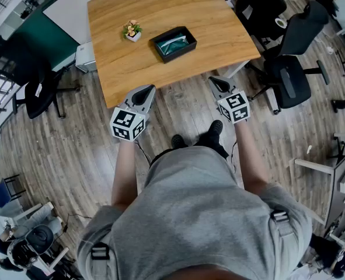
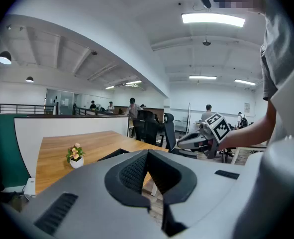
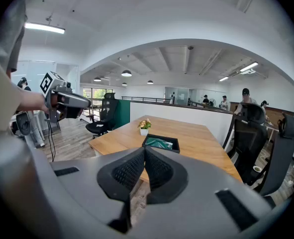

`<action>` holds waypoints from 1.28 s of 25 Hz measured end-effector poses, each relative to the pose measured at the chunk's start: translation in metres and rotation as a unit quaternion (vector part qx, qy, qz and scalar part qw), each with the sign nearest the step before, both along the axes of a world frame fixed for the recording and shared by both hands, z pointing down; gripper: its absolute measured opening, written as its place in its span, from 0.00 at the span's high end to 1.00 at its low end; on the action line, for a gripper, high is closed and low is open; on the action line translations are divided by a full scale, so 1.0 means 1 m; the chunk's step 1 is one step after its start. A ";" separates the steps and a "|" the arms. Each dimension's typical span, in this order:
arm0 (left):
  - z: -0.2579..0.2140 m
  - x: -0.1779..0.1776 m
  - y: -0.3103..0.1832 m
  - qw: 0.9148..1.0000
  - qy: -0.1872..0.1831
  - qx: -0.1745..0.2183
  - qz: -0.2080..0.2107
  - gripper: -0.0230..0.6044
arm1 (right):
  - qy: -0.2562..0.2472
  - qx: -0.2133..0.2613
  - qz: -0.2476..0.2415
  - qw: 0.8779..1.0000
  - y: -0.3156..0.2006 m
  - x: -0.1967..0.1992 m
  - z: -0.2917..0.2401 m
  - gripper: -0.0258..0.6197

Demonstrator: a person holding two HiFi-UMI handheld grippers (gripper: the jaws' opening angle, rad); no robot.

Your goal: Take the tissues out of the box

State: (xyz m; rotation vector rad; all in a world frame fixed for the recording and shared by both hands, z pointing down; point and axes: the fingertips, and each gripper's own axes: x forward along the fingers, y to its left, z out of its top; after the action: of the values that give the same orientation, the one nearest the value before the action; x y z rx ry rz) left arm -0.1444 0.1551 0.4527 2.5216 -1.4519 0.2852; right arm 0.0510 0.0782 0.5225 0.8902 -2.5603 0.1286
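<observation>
The left claw is fully closed, its ribbed pads pressed together with nothing between them. The right claw is likewise closed and empty. The person holds both out in front on outstretched forearms, each tilted slightly downward and aimed toward the black rectangular open-topped box. Both hang well short of the box, off the near edge of the light wooden counter that carries it. The teal pack of tissues lies inside the box. A small white pot of flowers stands near the box's left side.
</observation>
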 end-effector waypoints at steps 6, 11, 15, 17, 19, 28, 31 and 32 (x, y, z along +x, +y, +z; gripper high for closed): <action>0.000 -0.001 0.005 1.000 -0.003 0.006 -0.001 0.93 | 0.022 0.013 -0.002 1.000 0.006 0.006 0.004 0.95; 0.001 -0.007 0.009 1.000 -0.011 0.008 -0.005 0.93 | 0.031 0.022 0.000 0.999 0.008 0.007 0.004 0.95; 0.002 -0.014 0.009 1.000 -0.016 0.009 -0.007 0.93 | 0.037 0.031 0.004 0.999 0.005 0.010 0.002 0.95; 0.002 -0.016 0.010 1.000 -0.019 0.009 -0.007 0.93 | 0.039 0.037 0.011 0.999 0.004 0.012 -0.001 0.95; 0.001 -0.018 0.009 1.000 -0.019 0.010 -0.007 0.93 | 0.045 0.043 0.015 0.998 0.003 0.013 -0.003 0.95; 0.006 -0.021 0.010 1.000 -0.011 0.002 -0.006 0.93 | 0.044 0.046 0.015 0.998 0.009 0.008 -0.003 0.95; 0.006 -0.022 0.010 1.000 -0.015 0.003 -0.007 0.93 | 0.043 0.045 0.012 0.998 0.007 0.008 -0.003 0.95; 0.005 -0.023 0.010 1.000 -0.017 0.004 -0.008 0.93 | 0.042 0.045 0.011 0.998 0.006 0.008 -0.004 0.95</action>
State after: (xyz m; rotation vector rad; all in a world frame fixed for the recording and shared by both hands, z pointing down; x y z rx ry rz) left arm -0.1673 0.1650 0.4580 2.5217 -1.4887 0.3218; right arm 0.0590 0.0846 0.5182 0.9375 -2.4954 -0.0168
